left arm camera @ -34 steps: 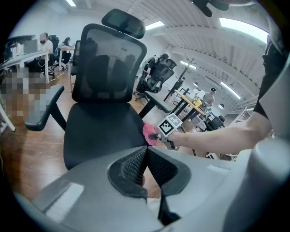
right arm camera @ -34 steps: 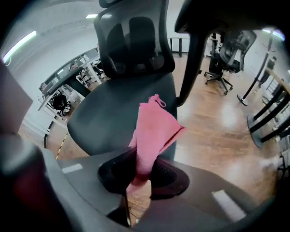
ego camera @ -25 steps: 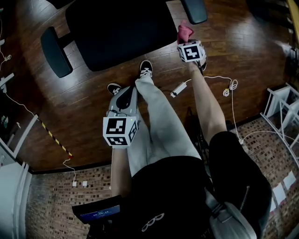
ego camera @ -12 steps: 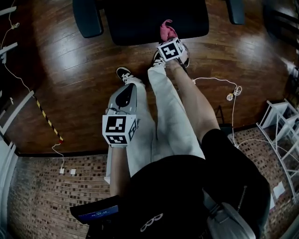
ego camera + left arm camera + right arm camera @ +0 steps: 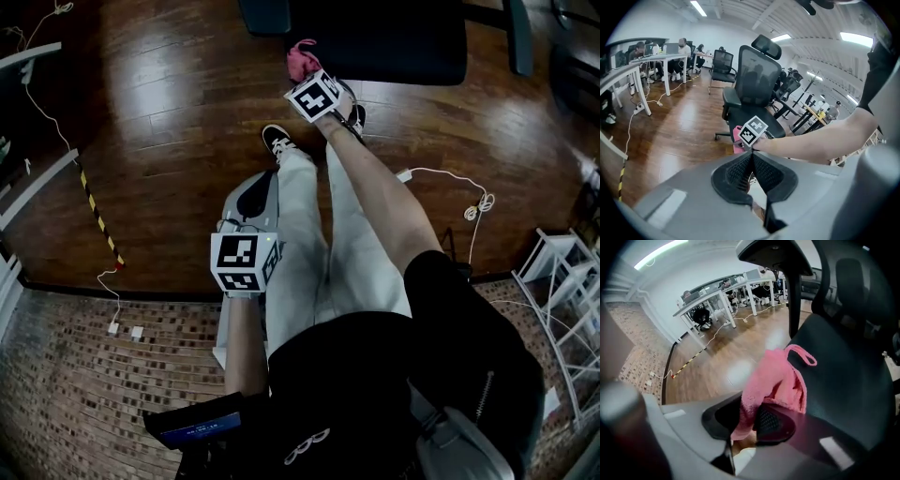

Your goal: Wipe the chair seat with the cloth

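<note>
At cropped chair seat (image 5: 394, 42), right gripper (image 5: 749, 419) tight on cloth (image 5: 774, 380); left gripper (image 5: 751, 158) fingers (image 5: 769, 172) together.

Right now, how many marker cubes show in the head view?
2. One cube rides the left gripper, over the person's leg; the other rides the right gripper, beside the pink cloth at the chair seat. None look hidden.

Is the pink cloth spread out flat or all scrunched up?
Scrunched up. The pink cloth hangs bunched in the right hand-held gripper, its loop sticking out.
</note>
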`<state>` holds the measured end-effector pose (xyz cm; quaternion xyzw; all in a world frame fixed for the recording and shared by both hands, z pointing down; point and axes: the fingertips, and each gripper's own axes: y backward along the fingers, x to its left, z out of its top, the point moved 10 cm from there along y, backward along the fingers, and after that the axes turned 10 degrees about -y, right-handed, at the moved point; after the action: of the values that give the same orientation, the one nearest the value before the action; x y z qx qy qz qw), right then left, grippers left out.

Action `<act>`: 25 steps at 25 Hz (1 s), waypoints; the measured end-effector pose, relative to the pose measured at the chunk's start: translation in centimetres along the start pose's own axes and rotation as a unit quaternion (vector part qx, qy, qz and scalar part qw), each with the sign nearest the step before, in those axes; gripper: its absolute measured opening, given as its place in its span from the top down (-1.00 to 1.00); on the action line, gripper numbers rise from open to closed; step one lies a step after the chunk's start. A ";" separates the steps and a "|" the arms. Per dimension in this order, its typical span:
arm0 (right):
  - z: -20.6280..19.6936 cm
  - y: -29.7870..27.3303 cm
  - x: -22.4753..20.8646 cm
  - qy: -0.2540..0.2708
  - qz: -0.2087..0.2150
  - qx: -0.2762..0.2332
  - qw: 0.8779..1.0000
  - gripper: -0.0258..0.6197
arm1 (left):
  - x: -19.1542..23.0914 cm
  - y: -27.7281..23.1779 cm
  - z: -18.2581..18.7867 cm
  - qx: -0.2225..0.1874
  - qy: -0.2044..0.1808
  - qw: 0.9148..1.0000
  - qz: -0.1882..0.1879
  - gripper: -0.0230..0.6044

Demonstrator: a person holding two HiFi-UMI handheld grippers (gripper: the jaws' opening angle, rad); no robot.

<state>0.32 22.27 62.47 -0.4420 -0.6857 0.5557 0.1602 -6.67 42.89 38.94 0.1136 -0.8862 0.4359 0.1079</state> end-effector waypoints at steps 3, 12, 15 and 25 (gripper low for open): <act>1.0 0.8 0.4 -0.002 -0.009 0.009 1.000 0.73 | 1.8 1.4 0.0 -0.012 0.008 1.000 0.008 0.95; -1.6 18.4 3.2 -0.028 0.009 -0.061 0.998 0.73 | 1.7 5.6 4.8 -0.071 -0.026 0.997 -0.013 0.95; -3.2 26.9 5.3 -0.035 0.011 -0.093 0.995 0.73 | -0.1 7.8 7.4 -0.079 -0.045 0.996 -0.026 0.95; -1.0 44.1 4.2 -0.031 0.014 -0.243 0.970 0.73 | -2.7 4.7 19.9 -0.127 -0.104 0.986 -0.036 0.95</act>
<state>17.55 25.79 21.83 -0.4602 -0.7982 0.3883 0.0189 -7.38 30.11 22.75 0.1753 -0.9362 0.3016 0.0440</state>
